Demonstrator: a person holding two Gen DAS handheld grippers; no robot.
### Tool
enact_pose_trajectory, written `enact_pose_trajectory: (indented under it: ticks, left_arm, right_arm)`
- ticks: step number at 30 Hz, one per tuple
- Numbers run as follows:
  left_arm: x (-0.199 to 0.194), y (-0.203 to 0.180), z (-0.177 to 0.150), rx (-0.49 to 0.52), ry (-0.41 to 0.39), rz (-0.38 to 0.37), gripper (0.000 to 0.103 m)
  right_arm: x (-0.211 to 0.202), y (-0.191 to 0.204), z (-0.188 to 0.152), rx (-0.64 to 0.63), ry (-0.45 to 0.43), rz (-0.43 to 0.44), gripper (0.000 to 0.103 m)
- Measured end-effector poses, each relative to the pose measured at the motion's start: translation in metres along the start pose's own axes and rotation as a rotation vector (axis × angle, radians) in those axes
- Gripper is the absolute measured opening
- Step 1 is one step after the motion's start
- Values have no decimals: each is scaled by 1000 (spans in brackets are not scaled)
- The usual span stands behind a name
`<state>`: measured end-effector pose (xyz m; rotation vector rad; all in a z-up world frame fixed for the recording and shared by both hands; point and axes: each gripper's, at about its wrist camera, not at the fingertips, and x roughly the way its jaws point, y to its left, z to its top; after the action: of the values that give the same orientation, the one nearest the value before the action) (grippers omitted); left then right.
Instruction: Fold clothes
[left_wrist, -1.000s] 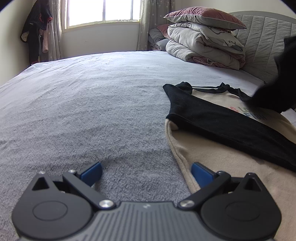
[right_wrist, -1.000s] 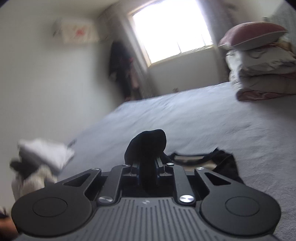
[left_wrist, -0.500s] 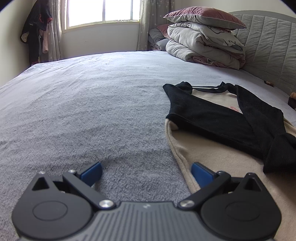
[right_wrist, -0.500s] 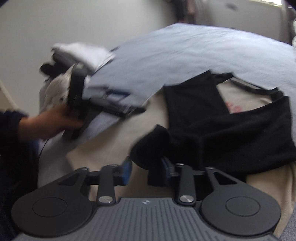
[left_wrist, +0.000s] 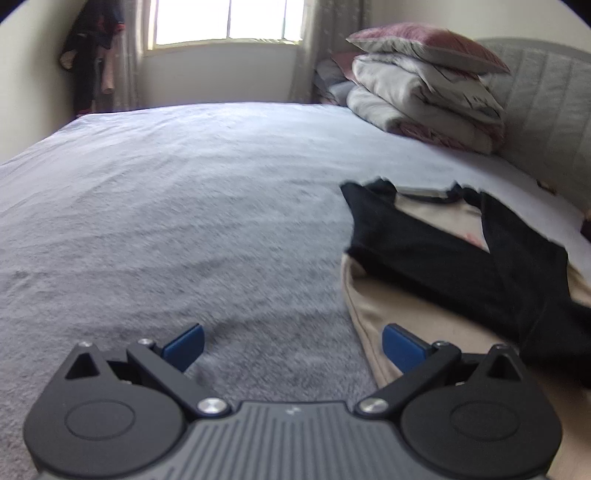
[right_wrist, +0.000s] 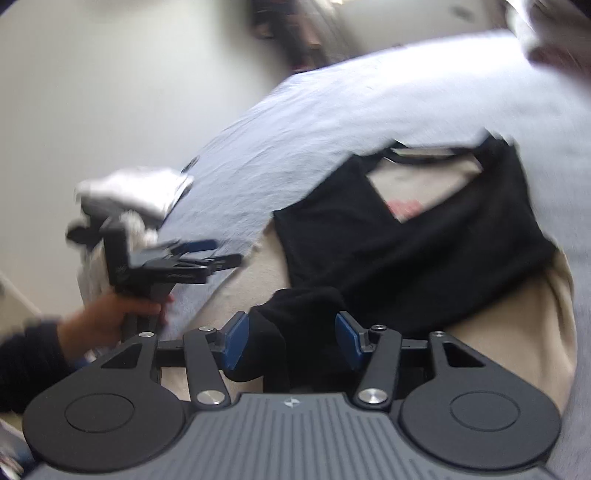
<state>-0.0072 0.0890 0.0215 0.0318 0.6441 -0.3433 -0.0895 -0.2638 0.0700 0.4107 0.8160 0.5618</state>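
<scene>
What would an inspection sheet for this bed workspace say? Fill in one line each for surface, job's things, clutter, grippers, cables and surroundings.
Surface: grey bed cover, bare on the window side.
Job's things: beige shirt with black sleeves crossed over its chest.
Clutter: heap of light clothes at the bed's edge.
Grippers: left gripper open, over the shirt's edge; right gripper has just been opening, sleeve cuff loose between its jaws.
Cables: nothing seen.
Surroundings: window, folded bedding, headboard.

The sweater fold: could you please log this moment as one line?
right hand-held gripper: just opened, black sleeve between pads | left hand-held gripper: open | sweater: sleeves folded in
</scene>
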Motion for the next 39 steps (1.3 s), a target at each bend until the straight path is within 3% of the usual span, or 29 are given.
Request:
enact_pose_trajectory:
  ticks: [2, 5, 7, 10, 14, 17, 20, 24, 29, 31, 35, 39]
  left_arm:
    - [-7, 0, 10, -23, -24, -8, 103]
    - [-13, -8, 31, -14, -53, -5, 103]
    - [-15, -14, 46, -20, -83, 16, 103]
    - [-12, -19, 51, -67, -103, -16, 103]
    - [-9, -29, 41, -27, -56, -65, 103]
    - [-24, -30, 47, -10, -92, -89, 103]
    - [-41, -27, 53, 12, -131, -108, 103]
    - [-47, -17, 48, 20, -115, -108, 103]
    - [-46, -15, 48, -18, -100, -177, 103]
    - [-49, -19, 48, 9, -98, -198, 103]
    - [-46, -33, 42, 72, -65, -200, 103]
    - [-39, -48, 36, 99, -42, -244, 103]
  right_arm:
    - [2, -14, -1, 82, 0, -25, 54]
    - [17, -13, -7, 81, 62, -63, 49]
    - [29, -7, -11, 48, 106, -97, 27]
    - [36, 11, -13, -40, 111, -142, 12]
    - [12, 36, -5, -149, -25, -100, 12]
    - [2, 65, -4, -236, -104, 42, 12]
    - [22, 96, -14, -291, -35, 200, 12]
    - [52, 111, -30, -306, 113, 290, 19]
    - [30, 82, -11, -169, 8, 360, 44]
    - [27, 66, -6, -121, -17, 284, 51]
    - [21, -2, 2, 108, -21, -43, 51]
    - [-20, -86, 5, 393, -158, -263, 51]
